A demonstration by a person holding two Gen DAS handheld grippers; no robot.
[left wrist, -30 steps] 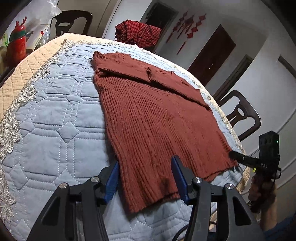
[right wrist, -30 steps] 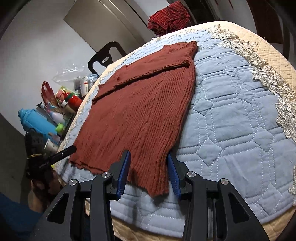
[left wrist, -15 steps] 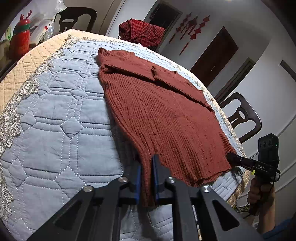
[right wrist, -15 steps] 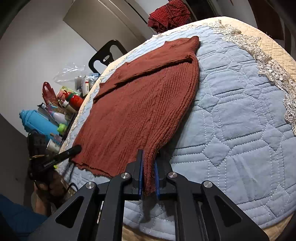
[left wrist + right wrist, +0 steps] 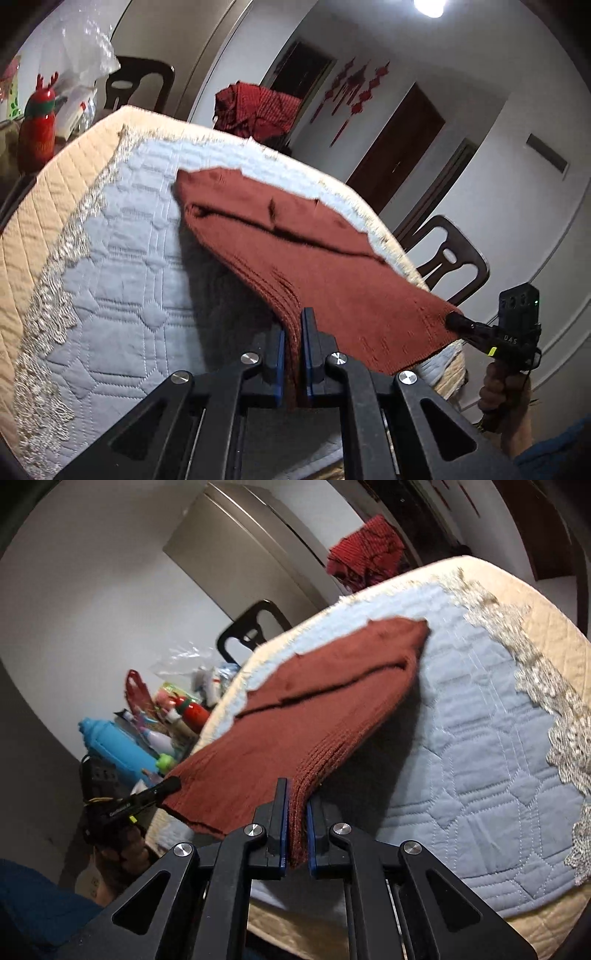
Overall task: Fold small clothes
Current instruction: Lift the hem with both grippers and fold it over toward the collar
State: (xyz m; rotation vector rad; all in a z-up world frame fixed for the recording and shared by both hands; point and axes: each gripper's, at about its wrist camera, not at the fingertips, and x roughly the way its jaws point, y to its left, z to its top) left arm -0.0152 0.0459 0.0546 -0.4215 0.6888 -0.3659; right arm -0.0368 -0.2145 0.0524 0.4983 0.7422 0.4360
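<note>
A rust-red ribbed knit sweater (image 5: 314,254) has its hem raised off the blue quilted table cover (image 5: 122,266), while its collar end rests on the cover. My left gripper (image 5: 293,325) is shut on one bottom corner of the hem. My right gripper (image 5: 296,801) is shut on the other bottom corner of the sweater (image 5: 295,716). Each gripper also shows in the other's view, pinching the far corner: the right one (image 5: 456,319) and the left one (image 5: 171,784).
A red plaid garment (image 5: 258,110) hangs on a chair beyond the table's far edge. Dark chairs (image 5: 448,258) stand around the table. A side surface holds a red bottle (image 5: 38,122), a blue bottle (image 5: 118,749) and clutter. The cover has a lace border (image 5: 546,686).
Both grippers closed on the sweater's bottom corners, then lifted the hem up off the table; the lower half of the sweater now hangs in the air.
</note>
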